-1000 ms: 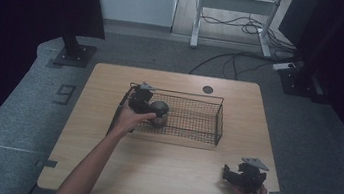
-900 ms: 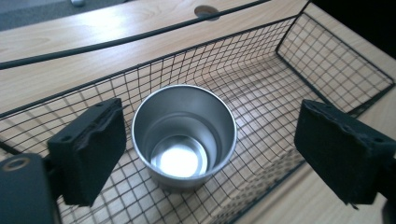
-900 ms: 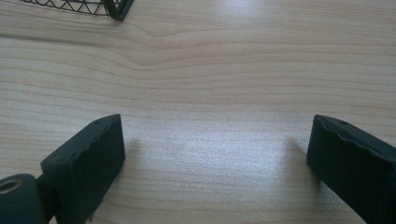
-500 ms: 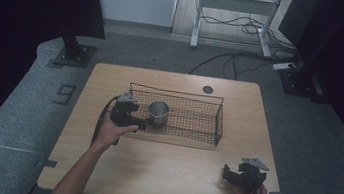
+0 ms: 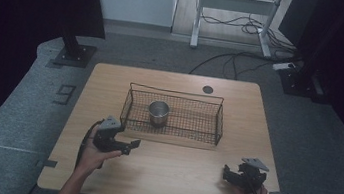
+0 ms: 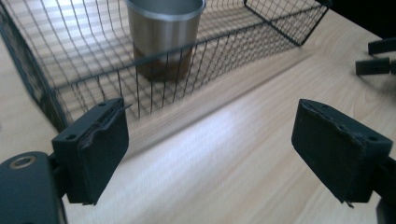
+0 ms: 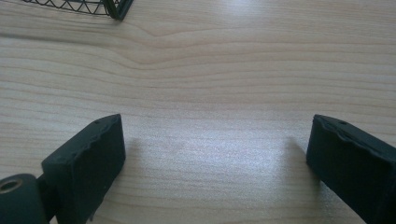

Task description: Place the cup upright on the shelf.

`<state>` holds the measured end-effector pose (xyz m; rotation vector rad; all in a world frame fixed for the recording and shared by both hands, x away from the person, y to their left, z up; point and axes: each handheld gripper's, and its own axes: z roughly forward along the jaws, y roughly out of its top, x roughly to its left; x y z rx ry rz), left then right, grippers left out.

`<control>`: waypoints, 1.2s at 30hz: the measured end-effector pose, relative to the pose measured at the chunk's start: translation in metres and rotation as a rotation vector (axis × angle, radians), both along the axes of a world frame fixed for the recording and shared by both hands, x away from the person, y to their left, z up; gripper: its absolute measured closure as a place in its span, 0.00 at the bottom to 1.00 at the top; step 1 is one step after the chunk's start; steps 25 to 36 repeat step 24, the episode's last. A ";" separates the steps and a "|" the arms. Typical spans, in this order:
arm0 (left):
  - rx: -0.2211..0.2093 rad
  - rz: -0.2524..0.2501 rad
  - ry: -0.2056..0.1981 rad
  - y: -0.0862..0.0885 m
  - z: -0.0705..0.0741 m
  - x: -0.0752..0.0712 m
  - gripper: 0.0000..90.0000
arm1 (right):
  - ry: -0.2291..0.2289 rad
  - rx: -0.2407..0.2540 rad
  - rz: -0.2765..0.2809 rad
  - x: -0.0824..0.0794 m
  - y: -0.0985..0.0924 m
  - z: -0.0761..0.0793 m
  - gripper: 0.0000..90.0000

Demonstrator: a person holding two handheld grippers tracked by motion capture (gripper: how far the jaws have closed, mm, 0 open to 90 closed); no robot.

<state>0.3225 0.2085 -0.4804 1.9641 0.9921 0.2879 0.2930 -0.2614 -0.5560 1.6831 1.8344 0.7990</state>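
Note:
A steel cup [image 5: 158, 113] stands upright in the left half of a black wire basket [image 5: 217, 118] at the middle of the wooden table. My left gripper [image 5: 132, 145] hovers just in front of the basket's front left corner, pointing right. It is open; its jaws have just been closing, with nothing between them. In the left gripper view the cup [image 6: 163, 32] shows behind the basket's mesh [image 6: 224, 44], beyond the open left gripper [image 6: 210, 135]. My right gripper [image 5: 227, 173] rests near the table's front right, open and empty, over bare wood [image 7: 215, 158].
A small dark round disc [image 5: 207, 89] sits in the table top behind the basket. The basket's corner [image 7: 112, 7] shows at the top of the right gripper view. Dark curtains, stand bases and floor cables surround the table.
My left gripper has drawn back out of the basket, moving left and toward the table's front. The cup stays standing in the basket. The right gripper has not moved.

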 end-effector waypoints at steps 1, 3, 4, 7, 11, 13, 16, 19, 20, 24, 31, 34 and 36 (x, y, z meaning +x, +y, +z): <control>-0.001 -0.003 0.006 0.001 -0.003 -0.002 0.13 | 0.000 0.000 0.000 0.000 0.000 0.000 0.05; 0.011 0.000 0.016 0.005 -0.010 -0.005 0.13 | 0.000 0.000 0.000 0.000 0.000 0.000 0.05; 0.012 0.000 0.020 0.006 -0.013 -0.006 0.13 | 0.000 0.000 0.000 0.000 0.000 0.000 0.05; 0.010 0.001 0.032 0.008 -0.022 -0.010 0.14 | 0.000 0.000 -0.001 0.000 0.000 0.000 0.05; 0.071 -0.004 0.023 0.007 -0.030 -0.014 0.14 | -0.001 0.000 -0.003 0.000 0.000 0.000 0.05; 0.074 -0.006 0.022 0.009 -0.034 -0.017 0.15 | -0.001 -0.001 -0.003 0.000 0.000 0.000 0.05; 0.087 -0.001 0.031 0.010 -0.041 -0.017 0.15 | -0.001 -0.002 -0.009 0.000 0.000 0.000 0.05; 0.076 0.008 0.038 0.013 -0.042 -0.017 0.15 | -0.002 -0.001 -0.011 0.001 0.000 0.000 0.05; 0.070 0.012 0.041 0.014 -0.042 -0.017 0.15 | -0.004 -0.003 -0.010 0.001 0.000 0.000 0.05; 0.063 0.027 0.047 0.013 -0.043 -0.017 0.15 | -0.003 -0.001 -0.008 0.001 0.000 0.000 0.05; 0.063 0.027 0.047 0.013 -0.043 -0.017 0.15 | -0.003 -0.001 -0.008 0.001 0.000 0.000 0.05; 0.063 0.027 0.047 0.013 -0.043 -0.017 0.15 | -0.003 -0.001 -0.008 0.001 0.000 0.000 0.05; 0.063 0.027 0.047 0.013 -0.043 -0.017 0.15 | -0.003 -0.001 -0.008 0.001 0.000 0.000 0.05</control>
